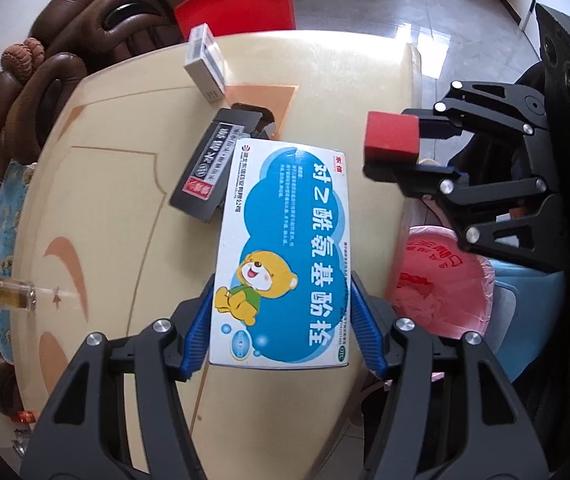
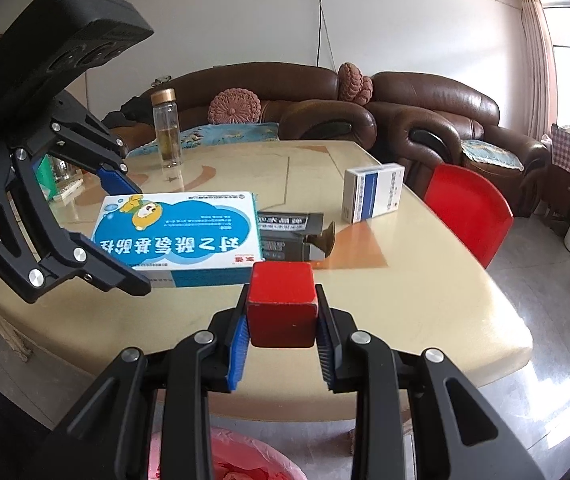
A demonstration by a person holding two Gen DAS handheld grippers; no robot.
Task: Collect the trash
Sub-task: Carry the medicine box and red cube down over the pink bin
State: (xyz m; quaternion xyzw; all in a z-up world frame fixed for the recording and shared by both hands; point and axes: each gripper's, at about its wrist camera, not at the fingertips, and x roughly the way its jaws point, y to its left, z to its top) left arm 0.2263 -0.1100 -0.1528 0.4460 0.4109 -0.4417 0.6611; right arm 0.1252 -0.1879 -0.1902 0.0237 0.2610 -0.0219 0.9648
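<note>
Right now your left tongs (image 1: 281, 312) hold the blue-and-white medicine box (image 1: 281, 248), their blue pads pressed against its two long sides near the end closest to you. Take that box as the landmark. Whether it is lifted or resting on the cream counter (image 1: 105, 208) cannot be told from either view. Your right tongs (image 2: 281, 340) are clamped on a small red block (image 2: 281, 304), held to the right of the box, just off the counter edge.

Touching the far left corner of the box lies a dark grey carton (image 1: 205, 168), partly tucked under it. Farther beyond, well apart, a white-and-blue carton (image 1: 205, 64) stands upright. A glass bottle (image 2: 167, 128) stands far to the left of the box. Below and to the right of the box, off the counter, sits a bin lined with a pink bag (image 1: 449, 284).

As a judgement, the risks are these. The box is gripped only near one end, so it could pivot or slip as you swing it toward the bin. Dragging it could pull the grey carton along. The two tongs are near each other, so they could collide over the bin.
</note>
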